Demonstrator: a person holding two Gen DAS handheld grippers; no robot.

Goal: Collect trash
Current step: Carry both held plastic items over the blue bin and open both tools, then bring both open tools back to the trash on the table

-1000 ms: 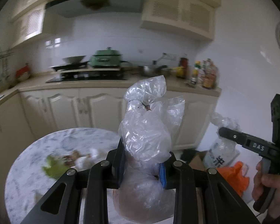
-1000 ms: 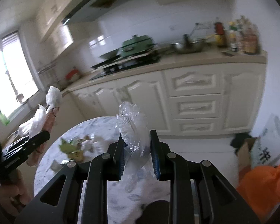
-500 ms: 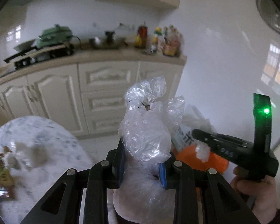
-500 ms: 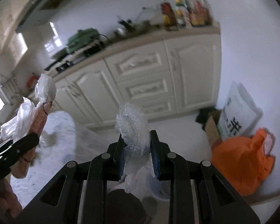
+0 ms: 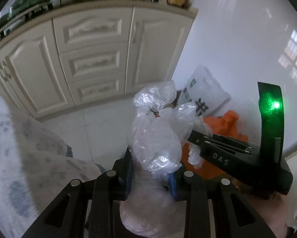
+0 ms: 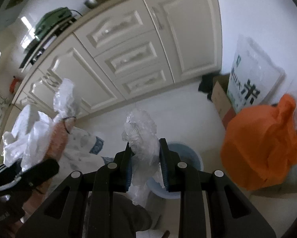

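L tool [image 5: 150, 175] clamps tied clear bag [image 5: 156, 138]; R tool [image 6: 145, 163] clamps crumpled film [image 6: 142, 136] above blue bin [image 6: 188, 156] rim.

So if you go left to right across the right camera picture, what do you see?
Tied bag → crinkly plastic in the right claw → blue bucket → orange bag.

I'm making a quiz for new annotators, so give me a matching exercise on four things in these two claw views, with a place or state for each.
Things:
1. tied clear bag
2. crumpled clear wrap
3. orange bag
4. blue bin

Places or states:
A. on the floor under the right claw
B. clamped in the left claw
C. slumped on the floor by the wall
D. clamped in the right claw

Pairs: 1-B, 2-D, 3-C, 4-A
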